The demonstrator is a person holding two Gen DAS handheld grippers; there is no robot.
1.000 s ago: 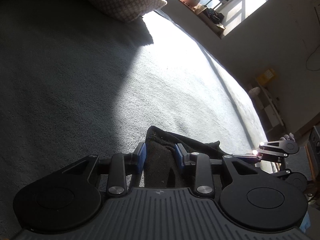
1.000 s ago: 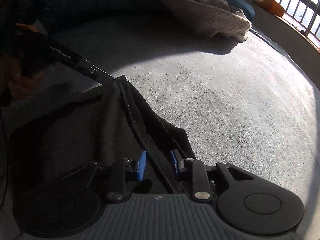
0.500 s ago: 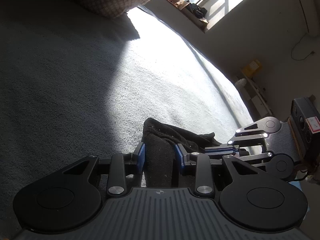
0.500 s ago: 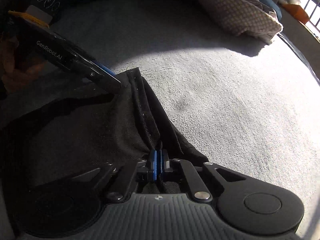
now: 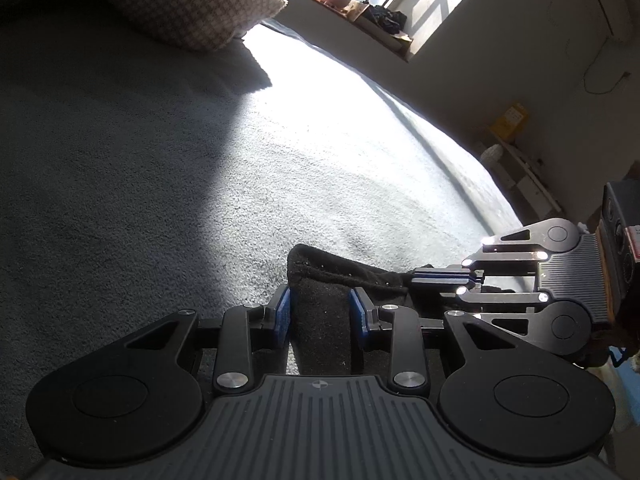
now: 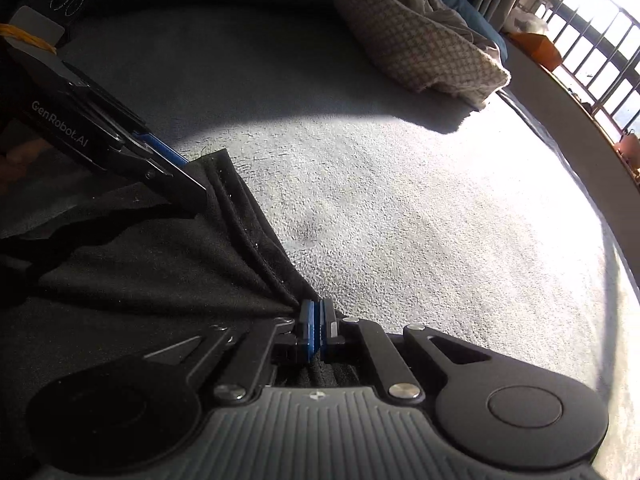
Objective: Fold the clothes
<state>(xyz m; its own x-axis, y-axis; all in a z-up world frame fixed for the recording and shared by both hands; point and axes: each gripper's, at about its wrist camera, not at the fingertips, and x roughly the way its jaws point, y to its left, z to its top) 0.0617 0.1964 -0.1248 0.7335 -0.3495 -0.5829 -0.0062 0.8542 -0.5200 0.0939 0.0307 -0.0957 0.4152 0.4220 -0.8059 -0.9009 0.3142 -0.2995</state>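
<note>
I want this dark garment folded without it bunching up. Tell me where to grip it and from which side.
Take the dark garment by its stitched hem edge, coming from the open bed side. That edge is a doubled band, thick enough to pinch, and runs straight between both grippers. The right gripper is shut on one end; the left gripper straddles the other end.

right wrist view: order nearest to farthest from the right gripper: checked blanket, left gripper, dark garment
1. dark garment: pinched in the right gripper, spreading left.
2. left gripper: upper left, on the garment's far hem corner.
3. checked blanket: top, at the far end of the bed.
</note>
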